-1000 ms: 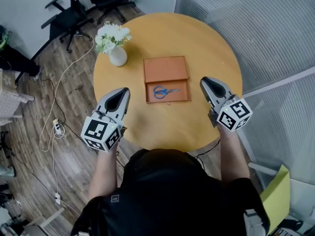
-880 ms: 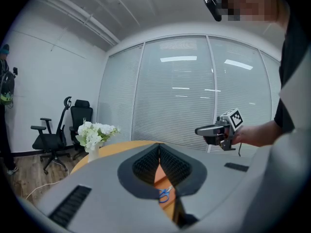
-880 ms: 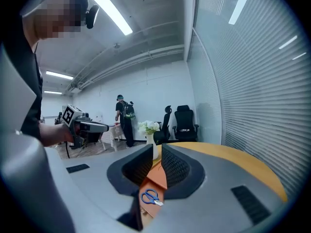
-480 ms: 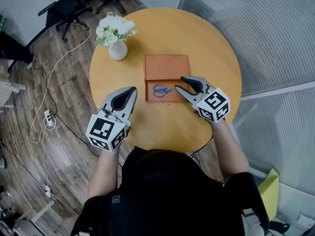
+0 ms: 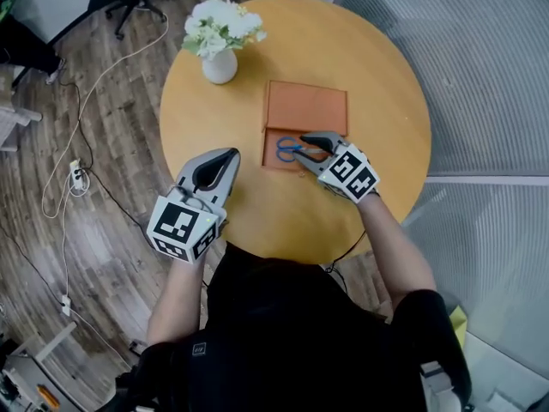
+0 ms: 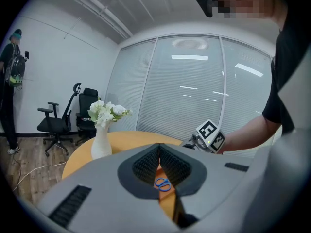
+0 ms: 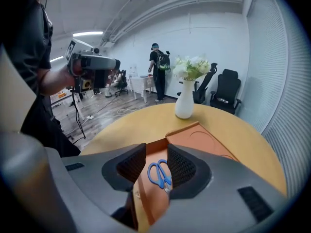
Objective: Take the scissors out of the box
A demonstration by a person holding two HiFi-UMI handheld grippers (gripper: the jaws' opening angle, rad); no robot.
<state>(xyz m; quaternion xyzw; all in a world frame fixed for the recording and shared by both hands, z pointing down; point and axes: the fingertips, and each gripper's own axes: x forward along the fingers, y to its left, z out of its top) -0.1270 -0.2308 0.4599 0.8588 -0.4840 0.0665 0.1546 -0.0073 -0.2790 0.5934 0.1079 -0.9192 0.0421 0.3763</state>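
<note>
Scissors [image 5: 290,149] with blue handles lie flat in the open tray of the box [image 5: 306,108], which sits near the middle of the tabletop [image 5: 377,75]. The box is orange-brown. Its lid lies opened flat on the far side of the tray, toward the vase [image 5: 220,65].

Right gripper [image 5: 304,151]: it reaches in over the tray from the person's right side, angled downward. Its fingers are spread wide. In the right gripper view the scissors [image 7: 160,174] show in the gap between the fingers, and neither pad presses on them. They rest on the tray floor.

Left gripper [image 5: 233,154]: it hangs over the near left part of the tabletop, apart from the box. Its fingertips meet, leaving only a thin slit behind them, and nothing is pinched. Through that slit the left gripper view shows the scissors [image 6: 163,183] and the orange box beyond.

Surface: the tabletop is round, with a plain yellow wood finish. Besides the box it carries only the white vase, holding white flowers [image 5: 221,24], at the far left edge.

Room: the floor [image 5: 103,127] is dark wood plank. A white cable [image 5: 111,67] runs across it to a power strip [image 5: 75,174]. Black office chairs [image 6: 58,123] stand beyond the table. A ribbed, translucent partition [image 5: 480,75] closes the right side. A person with a backpack [image 7: 158,72] stands by the far white wall.
</note>
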